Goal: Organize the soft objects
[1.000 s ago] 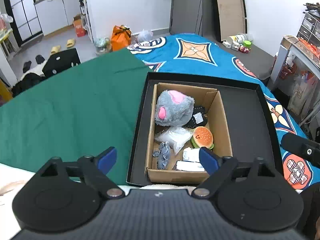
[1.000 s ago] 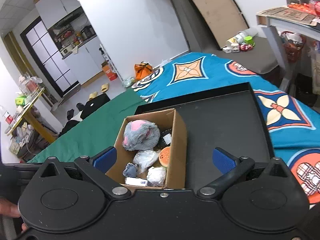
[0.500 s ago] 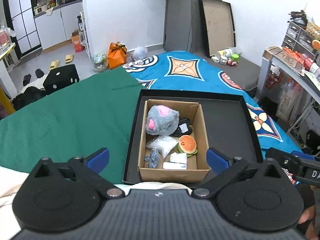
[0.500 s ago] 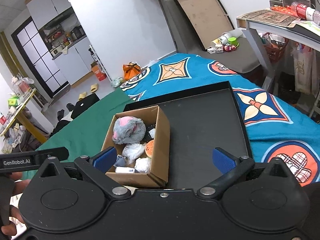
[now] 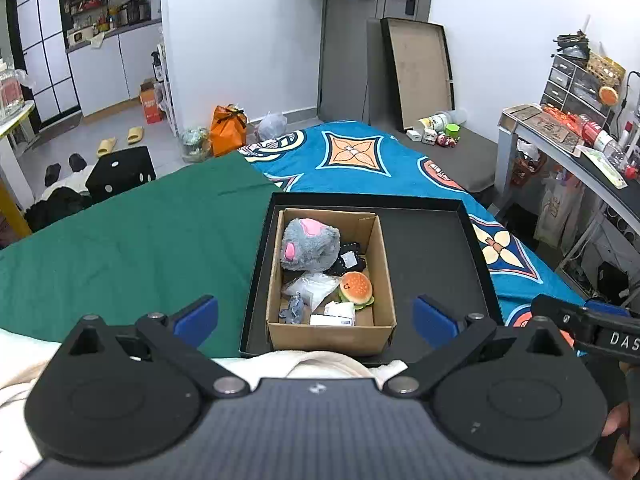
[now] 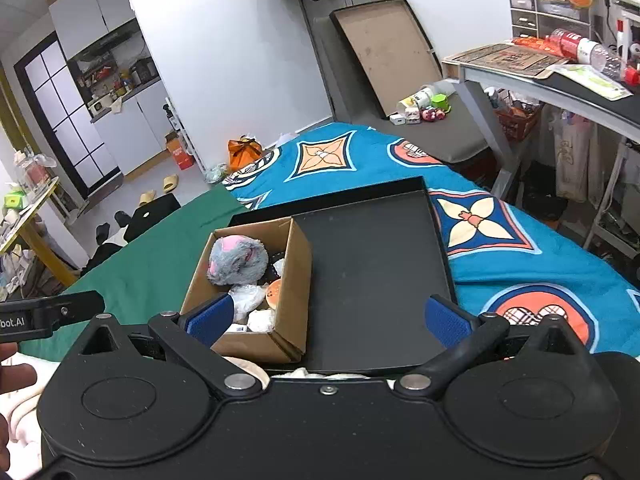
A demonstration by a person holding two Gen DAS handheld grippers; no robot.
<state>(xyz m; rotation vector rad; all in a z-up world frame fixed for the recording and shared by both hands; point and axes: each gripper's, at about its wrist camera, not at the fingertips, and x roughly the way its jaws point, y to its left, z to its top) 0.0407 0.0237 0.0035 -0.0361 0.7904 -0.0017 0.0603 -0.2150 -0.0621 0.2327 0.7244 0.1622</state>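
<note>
Left gripper (image 5: pixel 316 316): blue fingertips spread wide, nothing between them, low centre of its frame, hovering over the near end of the cardboard box (image 5: pixel 332 330). Right gripper (image 6: pixel 328 318): also spread wide, holding nothing; its left pad overlaps the box's (image 6: pixel 296 280) near corner in frame, its right pad sits over the tray's near right corner.

Box sits in the left half of a shallow black tray (image 5: pixel 436 256), frame centre; the tray's right half is bare. Inside the box, far end: grey plush with pink patches (image 5: pixel 308 244), a black pouch with a white tag (image 5: pixel 348 260) just right of it. Mid: clear plastic bag with white contents (image 5: pixel 308 290), burger plush (image 5: pixel 356 286) against the right wall. Near end: small grey-blue item (image 5: pixel 294 310), white packet (image 5: pixel 340 310), flat white carton (image 5: pixel 332 321).

Tray rests across the seam of a green cloth (image 5: pixel 132 248) on the left and a blue patterned cover (image 5: pixel 360 160) on the upper right. White fabric (image 5: pixel 320 362) bunched at the tray's near edge, bottom centre. Right gripper's body shows at the lower right edge of the left view.
</note>
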